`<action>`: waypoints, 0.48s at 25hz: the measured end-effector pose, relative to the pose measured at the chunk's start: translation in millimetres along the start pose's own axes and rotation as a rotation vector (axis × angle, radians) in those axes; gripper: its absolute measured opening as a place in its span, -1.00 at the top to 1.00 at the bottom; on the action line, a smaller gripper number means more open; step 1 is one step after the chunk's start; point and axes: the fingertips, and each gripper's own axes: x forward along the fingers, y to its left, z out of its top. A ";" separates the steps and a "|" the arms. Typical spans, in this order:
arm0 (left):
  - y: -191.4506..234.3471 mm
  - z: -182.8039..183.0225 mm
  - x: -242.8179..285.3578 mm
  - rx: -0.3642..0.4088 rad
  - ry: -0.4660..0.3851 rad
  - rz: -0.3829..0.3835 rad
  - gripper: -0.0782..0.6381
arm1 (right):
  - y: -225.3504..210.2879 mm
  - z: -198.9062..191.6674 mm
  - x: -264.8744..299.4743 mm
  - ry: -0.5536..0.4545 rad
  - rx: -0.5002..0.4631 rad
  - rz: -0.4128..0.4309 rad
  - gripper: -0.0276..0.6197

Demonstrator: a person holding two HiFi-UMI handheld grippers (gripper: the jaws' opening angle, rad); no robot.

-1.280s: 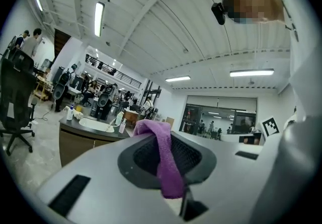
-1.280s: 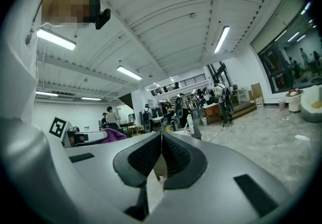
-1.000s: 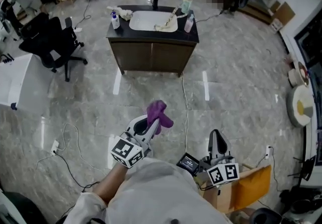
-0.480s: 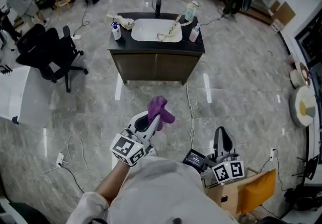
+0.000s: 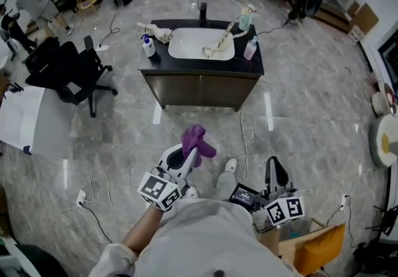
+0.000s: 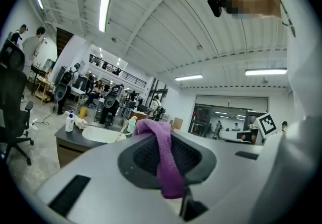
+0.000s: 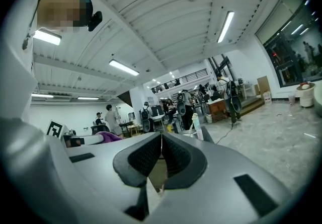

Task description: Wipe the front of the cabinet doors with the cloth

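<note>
Purple cloth (image 5: 198, 140) hangs pinched between the fingers of the left gripper (image 5: 188, 156), its loose end bunched just past their tips. The right gripper (image 5: 274, 169), held alongside, has its fingers pressed together on nothing. Well ahead of both sets of fingertips stands the dark cabinet (image 5: 200, 90), topped by a white sink (image 5: 196, 43).

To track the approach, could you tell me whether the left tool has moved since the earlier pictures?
Yes. The left tool, shut on the purple cloth, has come forward: the marble floor gap to the dark wooden sink cabinet is narrower.
</note>
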 end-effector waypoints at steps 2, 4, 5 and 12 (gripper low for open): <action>7.0 2.6 17.5 0.005 -0.004 0.035 0.65 | -17.4 4.4 22.9 0.009 0.000 0.030 0.82; 12.9 6.7 35.9 0.007 -0.011 0.078 0.65 | -37.6 10.2 46.9 0.024 -0.003 0.063 0.82; 15.9 9.3 45.5 0.008 -0.015 0.101 0.65 | -48.0 13.6 59.3 0.031 -0.006 0.082 0.82; 28.9 26.1 121.0 0.019 -0.042 0.237 0.65 | -109.2 36.7 144.1 0.083 -0.032 0.226 0.82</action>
